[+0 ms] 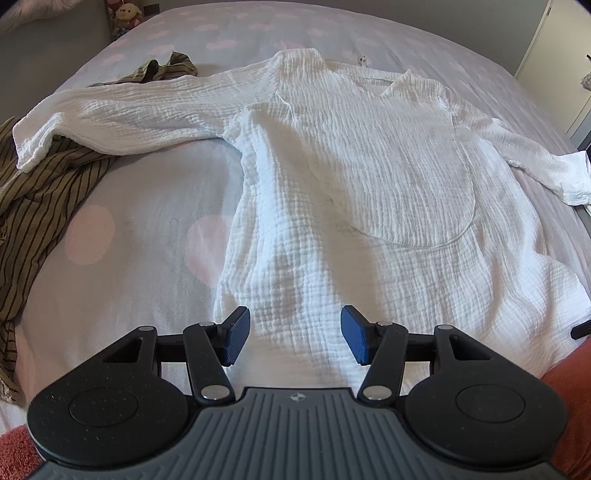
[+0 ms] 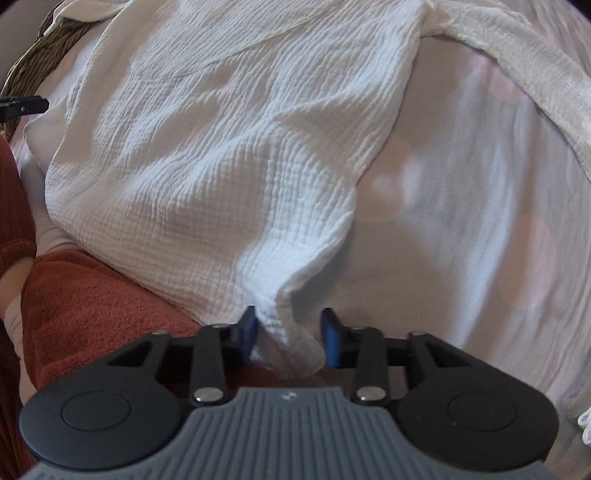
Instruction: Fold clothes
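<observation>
The left gripper [image 1: 295,339], black with blue ribbed pads, hangs with its jaws spread wide above the bottom hem of the white crinkled-cotton long-sleeved shirt [image 1: 351,177]; nothing lies between the pads, and whether they touch the cloth cannot be told.

The right gripper [image 2: 290,338], of the same make, has the shirt's hem corner [image 2: 284,325] bunched between its blue pads. The left pad touches the fabric, the right pad is just beside the fold, and a firm pinch cannot be confirmed from this view. A rust-red fuzzy garment [image 2: 92,295], worn by the person holding the tools, shows at the near edge of the bed.

The shirt lies flat, hem at the near edge and neckline toward the far edge, on the bed's pale lilac sheet with pink spots [image 1: 147,221]. A curved panel seam crosses its chest. One sleeve [image 1: 110,118] stretches toward the left edge of the bed, its cuff resting on an olive-brown garment with dark stripes [image 1: 40,192]; the other sleeve [image 1: 535,162] reaches the right edge.

Beyond the bed's far left corner sits a small plush toy [image 1: 127,14].
</observation>
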`<state>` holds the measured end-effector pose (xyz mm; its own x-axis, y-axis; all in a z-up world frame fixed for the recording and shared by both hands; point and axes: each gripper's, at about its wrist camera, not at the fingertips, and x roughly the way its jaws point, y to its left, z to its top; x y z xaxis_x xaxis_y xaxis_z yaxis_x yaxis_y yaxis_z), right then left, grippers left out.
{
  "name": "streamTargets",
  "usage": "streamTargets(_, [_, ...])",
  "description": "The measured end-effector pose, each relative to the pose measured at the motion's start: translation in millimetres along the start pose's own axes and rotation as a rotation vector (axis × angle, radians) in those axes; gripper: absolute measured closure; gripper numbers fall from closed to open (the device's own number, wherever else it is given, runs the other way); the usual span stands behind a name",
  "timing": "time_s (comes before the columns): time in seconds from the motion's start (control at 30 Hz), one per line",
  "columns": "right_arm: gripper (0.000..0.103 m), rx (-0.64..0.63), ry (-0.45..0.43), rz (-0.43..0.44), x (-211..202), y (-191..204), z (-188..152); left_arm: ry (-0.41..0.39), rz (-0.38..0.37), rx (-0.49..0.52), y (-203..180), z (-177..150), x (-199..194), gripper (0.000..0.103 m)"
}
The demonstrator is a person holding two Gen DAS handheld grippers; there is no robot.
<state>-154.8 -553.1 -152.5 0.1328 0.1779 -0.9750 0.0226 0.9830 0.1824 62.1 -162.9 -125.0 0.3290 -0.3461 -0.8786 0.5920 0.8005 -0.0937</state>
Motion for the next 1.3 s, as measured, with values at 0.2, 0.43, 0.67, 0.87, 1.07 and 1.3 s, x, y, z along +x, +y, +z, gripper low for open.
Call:
streamTargets(0.2, [0.096, -0.034, -0.091, 0.042, -44, 22, 2, -0.001, -0.007, -0.003, 1, 0, 0, 0.051])
streamTargets(0.43, [0.096, 0.254, -0.312, 0.306, -122, 12, -1, -0.008, -0.014, -0.009, 2, 2, 0, 0.050])
streamTargets(0.67, [0.096, 0.400, -0.261, 0.224, -105, -4, -15, -0.018, -0.025, -0.015, 3, 1, -2, 0.050])
streamTargets(0.87, [0.088, 0.395, -0.190, 0.118, -69, -8, -28, 0.007, -0.038, -0.020, 5, 3, 0, 0.050])
streamTargets(1.07, [0.062, 0.348, -0.240, 0.053, -65, -1, -29, 0.076, -0.068, -0.032, 12, 9, 3, 0.051])
streamTargets(1.3, [0.047, 0.400, -0.362, 0.069, -52, 4, -42, 0.178, 0.001, 0.018, 30, 29, 3, 0.050])
